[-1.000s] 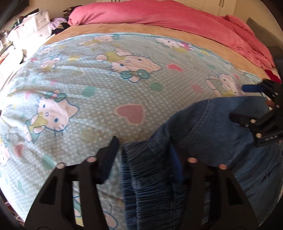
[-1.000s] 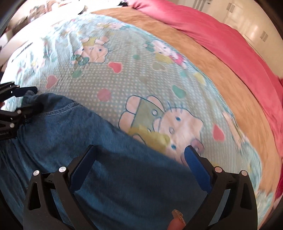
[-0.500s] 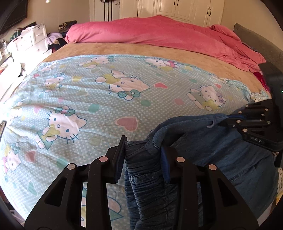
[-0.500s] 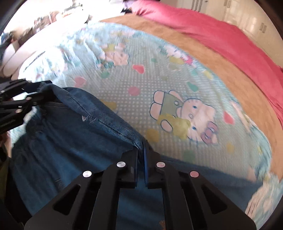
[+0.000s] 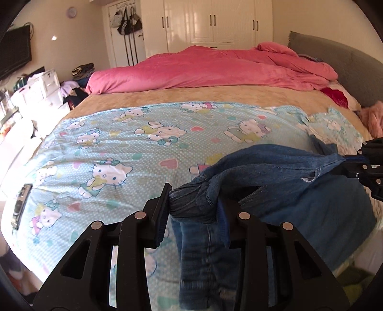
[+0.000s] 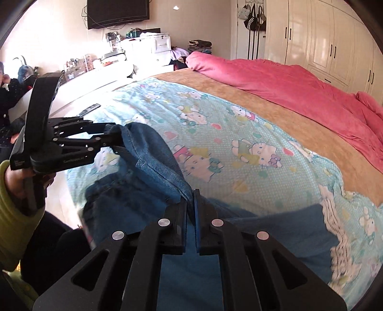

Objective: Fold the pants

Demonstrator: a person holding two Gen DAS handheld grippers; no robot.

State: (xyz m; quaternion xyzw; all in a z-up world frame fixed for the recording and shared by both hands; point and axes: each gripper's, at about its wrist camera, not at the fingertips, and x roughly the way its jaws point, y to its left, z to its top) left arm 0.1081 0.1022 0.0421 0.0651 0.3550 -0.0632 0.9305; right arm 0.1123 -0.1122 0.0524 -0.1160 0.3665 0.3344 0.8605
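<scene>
Blue denim pants (image 5: 275, 165) hang between my two grippers above the cat-print sheet (image 5: 143, 148). My left gripper (image 5: 194, 203) is shut on a bunched wad of the waistband, its jaws held a little apart by the thick fabric. In the right wrist view my right gripper (image 6: 190, 203) is shut tight on the pants (image 6: 153, 162) along a stitched edge. The left gripper (image 6: 112, 138) shows there at the far left, with a hand in a yellow-green sleeve (image 6: 7, 215) behind it. The right gripper (image 5: 344, 162) appears at the right edge of the left wrist view. The lower denim trails down to the bed's near edge.
A pink duvet (image 5: 215, 69) is heaped along the far side of the bed, with a tan blanket (image 5: 191, 95) before it. A phone-like thing (image 5: 21, 203) lies on the sheet at the left. White drawers (image 5: 40, 88), a wall television (image 6: 117, 12) and wardrobes (image 5: 215, 21) ring the room.
The right gripper went from wide open to shut on the pants' edge. Both grippers then rose and lifted the denim off the sheet, so more of the room shows.
</scene>
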